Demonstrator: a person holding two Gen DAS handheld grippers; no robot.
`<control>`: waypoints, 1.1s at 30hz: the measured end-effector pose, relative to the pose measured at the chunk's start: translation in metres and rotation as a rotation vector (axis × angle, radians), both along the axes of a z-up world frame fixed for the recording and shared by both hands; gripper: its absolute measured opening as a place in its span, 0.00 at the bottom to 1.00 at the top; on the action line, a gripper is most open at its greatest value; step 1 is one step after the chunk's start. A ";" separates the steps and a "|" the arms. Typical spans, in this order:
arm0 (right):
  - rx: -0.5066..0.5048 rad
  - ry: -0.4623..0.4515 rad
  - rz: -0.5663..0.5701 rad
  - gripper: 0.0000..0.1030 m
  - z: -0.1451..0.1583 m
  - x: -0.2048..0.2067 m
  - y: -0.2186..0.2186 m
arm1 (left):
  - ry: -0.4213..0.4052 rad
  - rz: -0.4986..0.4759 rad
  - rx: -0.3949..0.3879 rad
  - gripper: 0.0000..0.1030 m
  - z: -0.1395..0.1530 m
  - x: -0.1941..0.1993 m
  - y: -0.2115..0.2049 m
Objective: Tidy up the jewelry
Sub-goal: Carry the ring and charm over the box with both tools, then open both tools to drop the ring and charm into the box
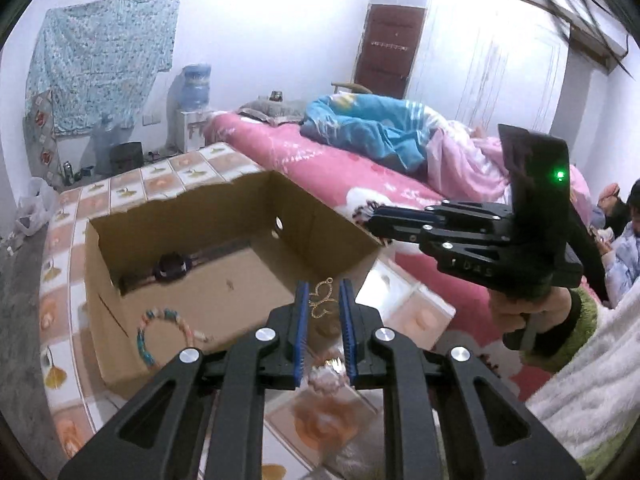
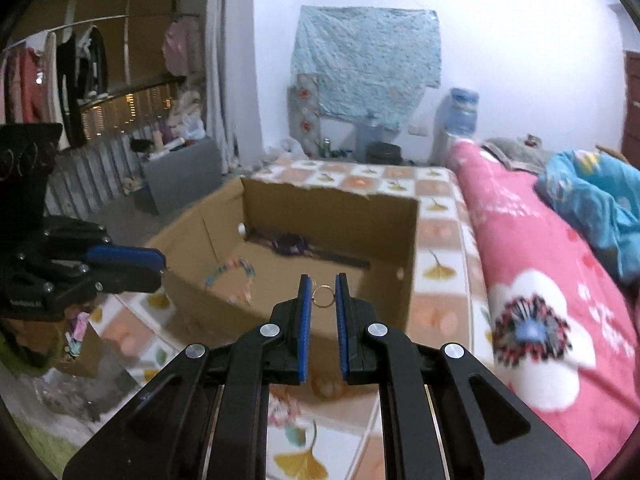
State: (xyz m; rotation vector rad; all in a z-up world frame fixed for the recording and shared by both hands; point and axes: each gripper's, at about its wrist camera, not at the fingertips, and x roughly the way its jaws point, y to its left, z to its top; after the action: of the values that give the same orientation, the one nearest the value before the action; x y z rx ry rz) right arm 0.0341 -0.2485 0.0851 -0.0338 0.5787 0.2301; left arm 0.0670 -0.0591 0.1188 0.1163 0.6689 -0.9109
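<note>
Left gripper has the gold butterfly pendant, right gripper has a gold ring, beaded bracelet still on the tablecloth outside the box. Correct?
Not quite: the beaded bracelet is not on the tablecloth; it lies inside the cardboard box, on its floor, as the left wrist view shows. The rest holds: the left gripper pinches the gold butterfly pendant, and the right gripper holds the gold ring between its pads.

- A gold openwork pendant (image 1: 322,300) with a small loop at its top hangs pinched between the left tool's blue pads, above the near edge of the cardboard box (image 1: 160,312).
- A thin gold ring (image 2: 322,295) stands upright between the right tool's pads.
- A pastel beaded bracelet (image 1: 168,334) lies curved on the box floor.
- A dark watch-like piece (image 1: 171,267) lies by the far wall.
</note>
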 end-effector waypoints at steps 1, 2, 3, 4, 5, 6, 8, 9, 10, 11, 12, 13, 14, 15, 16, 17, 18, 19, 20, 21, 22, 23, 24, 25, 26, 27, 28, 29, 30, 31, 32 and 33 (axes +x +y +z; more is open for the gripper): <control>0.008 0.009 0.020 0.09 0.002 0.010 0.001 | 0.012 0.005 0.005 0.14 0.001 0.010 -0.001; 0.017 0.023 0.037 0.10 0.003 0.019 0.000 | 0.025 0.014 0.013 0.14 0.001 0.020 -0.002; 0.028 0.057 0.063 0.10 0.003 0.034 0.000 | 0.040 0.028 0.026 0.14 -0.001 0.031 -0.003; 0.034 0.095 0.077 0.09 0.004 0.047 0.003 | 0.071 0.046 0.051 0.14 -0.005 0.047 -0.005; 0.040 0.123 0.086 0.10 0.002 0.059 0.004 | 0.112 0.069 0.077 0.14 -0.012 0.065 -0.008; 0.052 0.187 0.112 0.10 -0.002 0.080 0.005 | 0.141 0.082 0.089 0.14 -0.016 0.076 -0.009; 0.072 0.267 0.131 0.10 -0.008 0.107 0.005 | 0.215 0.104 0.118 0.14 -0.030 0.107 -0.014; 0.071 0.330 0.144 0.10 -0.016 0.127 0.006 | 0.234 0.113 0.129 0.14 -0.034 0.117 -0.015; 0.070 0.361 0.145 0.10 -0.021 0.135 0.007 | 0.269 0.124 0.148 0.14 -0.039 0.133 -0.019; 0.065 0.401 0.141 0.10 -0.027 0.148 0.008 | 0.285 0.126 0.153 0.14 -0.042 0.140 -0.020; 0.058 0.429 0.148 0.10 -0.033 0.157 0.010 | 0.306 0.127 0.153 0.14 -0.045 0.148 -0.022; 0.044 0.459 0.156 0.10 -0.039 0.167 0.013 | 0.331 0.133 0.161 0.14 -0.048 0.158 -0.024; 0.028 0.470 0.150 0.10 -0.044 0.171 0.015 | 0.344 0.142 0.180 0.14 -0.051 0.166 -0.028; -0.001 0.482 0.147 0.10 -0.049 0.179 0.019 | 0.348 0.147 0.190 0.14 -0.053 0.171 -0.030; -0.016 0.487 0.150 0.10 -0.051 0.183 0.021 | 0.358 0.158 0.203 0.14 -0.056 0.178 -0.032; -0.028 0.492 0.146 0.11 -0.053 0.187 0.022 | 0.377 0.180 0.211 0.14 -0.059 0.184 -0.033; -0.036 0.493 0.141 0.12 -0.053 0.190 0.022 | 0.395 0.192 0.208 0.14 -0.061 0.188 -0.034; -0.039 0.492 0.143 0.12 -0.053 0.193 0.020 | 0.432 0.199 0.196 0.14 -0.064 0.195 -0.034; -0.043 0.490 0.141 0.13 -0.053 0.195 0.020 | 0.446 0.204 0.189 0.14 -0.066 0.198 -0.034; -0.044 0.486 0.137 0.14 -0.052 0.195 0.019 | 0.448 0.215 0.188 0.14 -0.067 0.202 -0.034; -0.044 0.481 0.134 0.15 -0.051 0.195 0.017 | 0.448 0.221 0.188 0.15 -0.067 0.203 -0.034; -0.042 0.476 0.133 0.17 -0.049 0.196 0.015 | 0.451 0.223 0.183 0.15 -0.068 0.204 -0.034; -0.040 0.472 0.131 0.17 -0.048 0.197 0.014 | 0.453 0.226 0.180 0.15 -0.068 0.205 -0.034; -0.038 0.469 0.128 0.18 -0.047 0.198 0.012 | 0.455 0.230 0.180 0.15 -0.069 0.206 -0.034; -0.035 0.467 0.125 0.18 -0.046 0.199 0.010 | 0.456 0.231 0.180 0.15 -0.069 0.206 -0.033; -0.033 0.466 0.124 0.18 -0.046 0.200 0.009 | 0.456 0.232 0.180 0.15 -0.070 0.206 -0.034; -0.031 0.463 0.120 0.18 -0.044 0.200 0.008 | 0.453 0.234 0.181 0.15 -0.069 0.206 -0.034; -0.029 0.460 0.117 0.18 -0.043 0.200 0.007 | 0.452 0.234 0.180 0.15 -0.068 0.205 -0.033; -0.026 0.456 0.115 0.18 -0.042 0.200 0.006 | 0.450 0.234 0.178 0.15 -0.068 0.205 -0.033; -0.022 0.450 0.114 0.19 -0.039 0.199 0.004 | 0.446 0.235 0.175 0.15 -0.066 0.204 -0.032; -0.019 0.444 0.112 0.19 -0.037 0.198 0.003 | 0.441 0.236 0.174 0.15 -0.064 0.203 -0.031; -0.016 0.437 0.110 0.19 -0.035 0.197 0.002 | 0.435 0.238 0.173 0.15 -0.063 0.202 -0.031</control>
State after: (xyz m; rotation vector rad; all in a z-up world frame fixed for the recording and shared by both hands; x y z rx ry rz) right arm 0.2310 -0.2466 0.0505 -0.0306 1.0154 0.3432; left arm 0.2685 -0.0900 0.0560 -0.0101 1.1415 -0.6500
